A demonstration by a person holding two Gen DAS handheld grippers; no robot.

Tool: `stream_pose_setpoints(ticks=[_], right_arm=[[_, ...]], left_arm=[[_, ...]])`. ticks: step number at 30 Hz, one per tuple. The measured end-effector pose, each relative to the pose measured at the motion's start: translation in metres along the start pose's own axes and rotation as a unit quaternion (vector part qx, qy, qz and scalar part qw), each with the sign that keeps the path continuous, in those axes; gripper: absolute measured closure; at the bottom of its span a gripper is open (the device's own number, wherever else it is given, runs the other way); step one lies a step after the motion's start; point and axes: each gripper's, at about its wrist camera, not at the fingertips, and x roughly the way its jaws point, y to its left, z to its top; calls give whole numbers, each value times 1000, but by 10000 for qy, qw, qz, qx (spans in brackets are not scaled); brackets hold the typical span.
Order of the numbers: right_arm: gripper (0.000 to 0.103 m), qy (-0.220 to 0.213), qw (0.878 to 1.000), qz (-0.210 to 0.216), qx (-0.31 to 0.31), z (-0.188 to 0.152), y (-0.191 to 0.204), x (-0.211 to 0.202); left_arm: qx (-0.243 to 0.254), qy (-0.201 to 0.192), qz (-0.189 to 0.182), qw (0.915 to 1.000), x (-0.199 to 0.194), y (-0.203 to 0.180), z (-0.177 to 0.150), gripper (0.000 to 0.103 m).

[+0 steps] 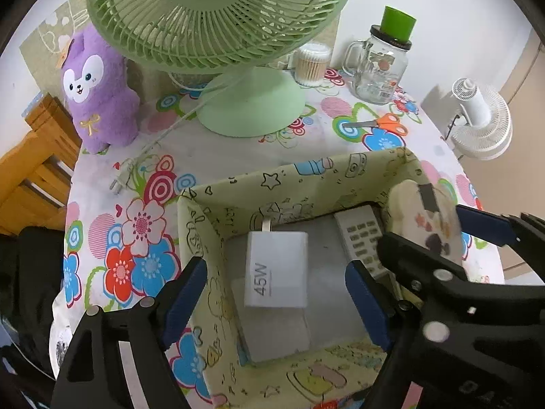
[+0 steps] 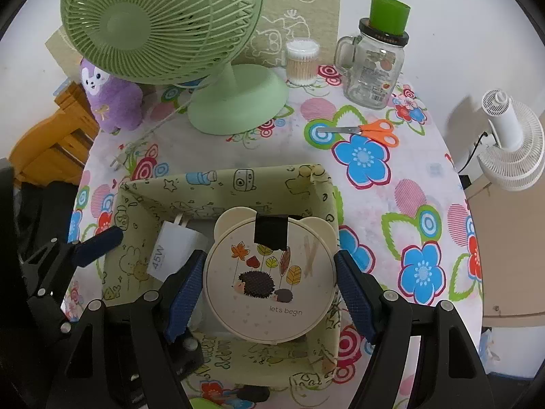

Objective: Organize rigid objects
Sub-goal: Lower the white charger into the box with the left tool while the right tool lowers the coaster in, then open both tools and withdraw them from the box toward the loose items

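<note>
Stowed in our patterned green fabric bin [image 2: 299, 184]: white 45W charger [image 1: 276, 269], remote [image 1: 361, 238]; right gripper [image 2: 269, 293] clasps cream bear-eared tin [image 2: 270, 279] above it; left gripper [image 1: 276, 301] gapes empty; orange scissors [image 2: 368, 130] remain.

Both wrist views close above box [image 1: 272, 184], facing fan [image 2: 160, 24].

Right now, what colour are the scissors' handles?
Orange, on the scissors lying on the flowered tablecloth; clearest in the right wrist view.
</note>
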Motion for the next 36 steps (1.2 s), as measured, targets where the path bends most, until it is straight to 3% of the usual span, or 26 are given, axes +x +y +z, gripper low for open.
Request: stream_pose_setpoints(ticks=[5, 18, 36], right_arm=[[26, -19, 10000, -8, -34, -4, 6, -2], [25, 243, 9995, -52, 169, -24, 3, 14], [17, 246, 9995, 0, 217, -46, 8, 0]], left_arm=[[183, -102, 160, 9997, -10, -5, -6, 8], [316, 144, 248, 9991, -2, -5, -22, 3], [179, 231, 50, 9996, -17, -5, -41, 2]])
